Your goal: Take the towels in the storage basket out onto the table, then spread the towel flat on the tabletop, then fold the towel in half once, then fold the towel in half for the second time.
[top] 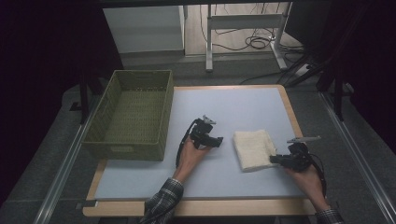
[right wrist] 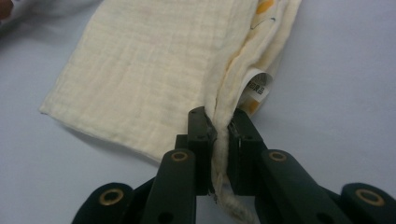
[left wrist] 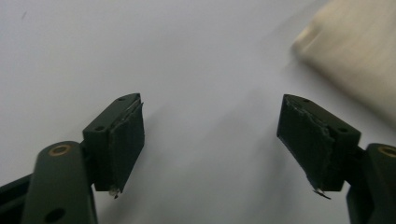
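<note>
1. On the pale table (top: 224,107), the folded cloth (top: 252,148) lies at four o'clock from centre.
2. My right claw (right wrist: 222,128) pinches its hem; my left claw (left wrist: 210,140) gapes empty.
3. A thin pinch could slip, unfolding the cloth.

To my far left sits a green woven basket (top: 128,112), open and hanging partly over the left edge of my table (top: 224,105), whose pale blue-grey top has a wooden rim. Beyond the far edge I see the white legs of a stand (top: 243,23) on the floor, with black cables (top: 257,43) coiled beside it. Grey rails (top: 60,168) run along the floor at both sides of the table
</note>
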`<state>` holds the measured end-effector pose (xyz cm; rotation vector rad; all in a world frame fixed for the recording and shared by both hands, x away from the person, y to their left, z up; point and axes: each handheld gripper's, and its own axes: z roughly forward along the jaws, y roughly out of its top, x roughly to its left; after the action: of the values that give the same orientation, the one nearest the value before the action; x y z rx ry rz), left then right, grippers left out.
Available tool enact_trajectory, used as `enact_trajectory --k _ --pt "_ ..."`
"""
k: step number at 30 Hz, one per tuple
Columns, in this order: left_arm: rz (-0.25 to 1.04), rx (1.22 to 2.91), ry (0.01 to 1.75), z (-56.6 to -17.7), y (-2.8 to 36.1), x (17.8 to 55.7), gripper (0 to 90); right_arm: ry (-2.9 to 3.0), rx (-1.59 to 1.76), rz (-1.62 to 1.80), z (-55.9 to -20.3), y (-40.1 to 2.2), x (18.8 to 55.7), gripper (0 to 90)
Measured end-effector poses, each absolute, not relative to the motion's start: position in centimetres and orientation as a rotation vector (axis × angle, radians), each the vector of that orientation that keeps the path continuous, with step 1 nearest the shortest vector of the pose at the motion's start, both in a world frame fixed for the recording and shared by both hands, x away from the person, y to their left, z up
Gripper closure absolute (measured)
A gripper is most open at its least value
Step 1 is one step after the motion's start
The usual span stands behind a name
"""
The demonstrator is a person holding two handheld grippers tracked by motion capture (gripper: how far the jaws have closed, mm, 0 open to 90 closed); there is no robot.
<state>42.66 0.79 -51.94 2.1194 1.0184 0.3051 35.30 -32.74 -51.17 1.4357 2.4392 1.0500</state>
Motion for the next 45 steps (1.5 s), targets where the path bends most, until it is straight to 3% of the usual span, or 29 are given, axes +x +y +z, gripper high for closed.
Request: enact_trajectory --k 8,18,21,24,26,45 --pt "0.289 2.165 0.916 -50.0 -3.8 43.5 42.4 2.447 1.414 1.045 -51.2 -32.8 35.3 80.2" --pt "0.25 2.22 0.936 -52.4 -5.1 44.3 44.8 2.441 1.408 1.059 -51.3 -32.8 35.3 79.5" --pt "0.207 2.199 0.954 -52.4 -5.0 44.0 55.4 2.444 1.412 1.062 -51.3 -32.9 35.3 80.1" --pt "0.14 2.209 0.93 -52.2 -5.1 43.7 79.0 2.453 1.403 1.054 -51.2 -32.8 35.3 81.0" --pt "0.168 2.218 0.914 -52.1 -5.2 43.4 82.9 2.454 1.396 1.052 -51.0 -32.8 35.3 81.3" --pt "0.28 2.202 0.926 -48.9 -0.6 43.4 83.4 2.515 1.283 1.205 -48.4 -29.5 35.4 81.4"
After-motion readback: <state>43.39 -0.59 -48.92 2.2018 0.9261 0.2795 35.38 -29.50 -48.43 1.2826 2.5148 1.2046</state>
